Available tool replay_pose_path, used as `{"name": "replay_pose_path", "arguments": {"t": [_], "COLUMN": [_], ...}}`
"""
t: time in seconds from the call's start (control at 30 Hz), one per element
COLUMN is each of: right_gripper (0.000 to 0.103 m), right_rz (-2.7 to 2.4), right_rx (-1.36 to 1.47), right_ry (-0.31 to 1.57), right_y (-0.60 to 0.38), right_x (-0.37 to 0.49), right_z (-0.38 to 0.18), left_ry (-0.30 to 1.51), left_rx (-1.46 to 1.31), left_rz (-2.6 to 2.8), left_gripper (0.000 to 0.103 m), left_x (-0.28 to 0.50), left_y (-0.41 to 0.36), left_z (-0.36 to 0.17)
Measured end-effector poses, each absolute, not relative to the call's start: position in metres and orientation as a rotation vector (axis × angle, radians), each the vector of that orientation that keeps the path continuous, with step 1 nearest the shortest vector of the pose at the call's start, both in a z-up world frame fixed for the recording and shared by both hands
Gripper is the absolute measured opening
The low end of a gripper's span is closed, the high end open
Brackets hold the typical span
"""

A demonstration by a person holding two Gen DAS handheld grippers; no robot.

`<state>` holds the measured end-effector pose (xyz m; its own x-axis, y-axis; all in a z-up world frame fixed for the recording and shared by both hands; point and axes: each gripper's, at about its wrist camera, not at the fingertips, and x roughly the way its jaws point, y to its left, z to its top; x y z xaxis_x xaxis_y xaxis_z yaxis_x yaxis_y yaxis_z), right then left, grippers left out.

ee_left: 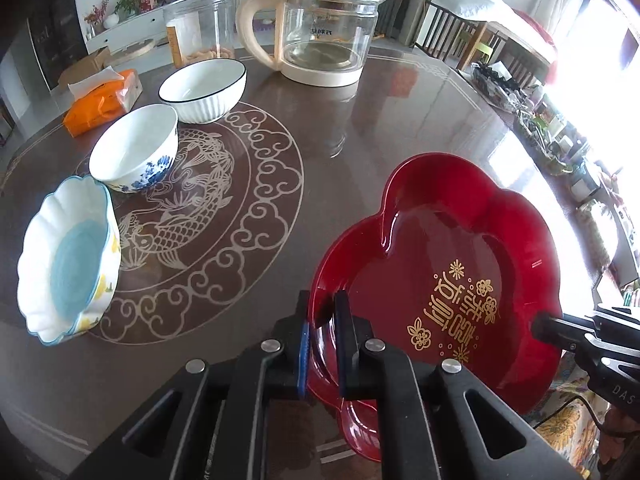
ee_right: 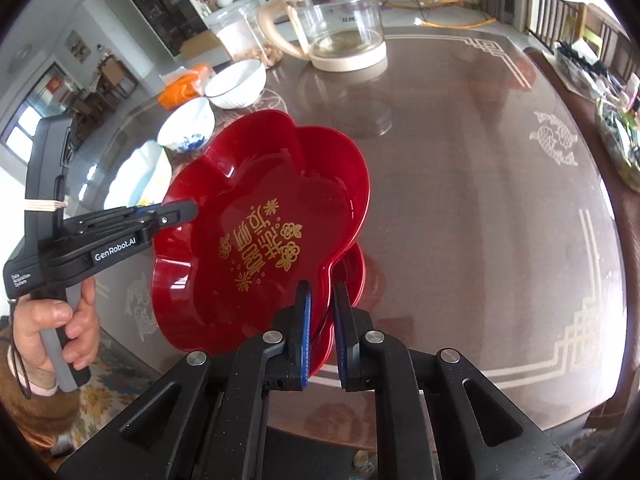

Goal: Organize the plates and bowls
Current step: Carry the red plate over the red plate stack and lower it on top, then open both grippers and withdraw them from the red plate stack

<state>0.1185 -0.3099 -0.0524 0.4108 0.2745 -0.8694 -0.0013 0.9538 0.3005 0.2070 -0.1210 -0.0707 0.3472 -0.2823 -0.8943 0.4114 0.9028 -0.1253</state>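
A red flower-shaped plate (ee_left: 440, 248) with gold lettering is held tilted above the near edge of a dark glass-topped table (ee_left: 360, 128). The left gripper (ee_left: 322, 320) and the right gripper (ee_right: 322, 312) each pinch opposite rims with jaws nearly closed. A second red plate (ee_right: 356, 272) seems to lie beneath it; three bowls (ee_left: 136, 148) line the table's left side.

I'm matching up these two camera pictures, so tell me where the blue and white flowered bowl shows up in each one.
Left wrist view: the blue and white flowered bowl sits left of centre, between the black-rimmed bowl and the scalloped blue-centred dish.
Right wrist view: the bowl is upper left, just beyond the red plate.
Shared landmark: the glass kettle at the table's far side.
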Motion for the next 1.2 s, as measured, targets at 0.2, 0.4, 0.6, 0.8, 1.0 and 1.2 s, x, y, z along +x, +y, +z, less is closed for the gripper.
{"name": "replay_pose_path", "arguments": {"t": [0.2,0.4,0.6,0.8,1.0,1.2], "right_gripper": [0.011,0.011,0.012,0.058,0.068,0.068], "right_rz": [0.134,0.098,0.064,0.063,-0.062,-0.124], "right_rx": [0.253,0.229,0.217,0.257,0.234,0.212], "right_ry": [1.144,1.118,1.057,0.950,0.776,0.661], "right_y": [-0.300,-0.300,-0.305,-0.303,-0.288,-0.256], "right_x": [0.105,0.104,0.106,0.089,0.045,0.006], "right_z": [-0.067,-0.072,-0.065,-0.041,-0.025,-0.049], "left_ry": [1.128,1.105,1.125,1.054,0.910,0.913], "left_rx": [0.193,0.281,0.304,0.182,-0.013,-0.034], "left_rz": [-0.435,-0.374,-0.375,-0.367,-0.354,-0.303], "left_gripper": [0.008,0.009,0.010,0.073,0.096,0.096], "left_x": [0.195,0.186,0.175,0.154,0.099,0.071], "left_y": [-0.123,-0.127,-0.121,-0.098,-0.060,-0.038], "left_z": [-0.082,-0.088,-0.085,-0.062,-0.053,-0.073]}}
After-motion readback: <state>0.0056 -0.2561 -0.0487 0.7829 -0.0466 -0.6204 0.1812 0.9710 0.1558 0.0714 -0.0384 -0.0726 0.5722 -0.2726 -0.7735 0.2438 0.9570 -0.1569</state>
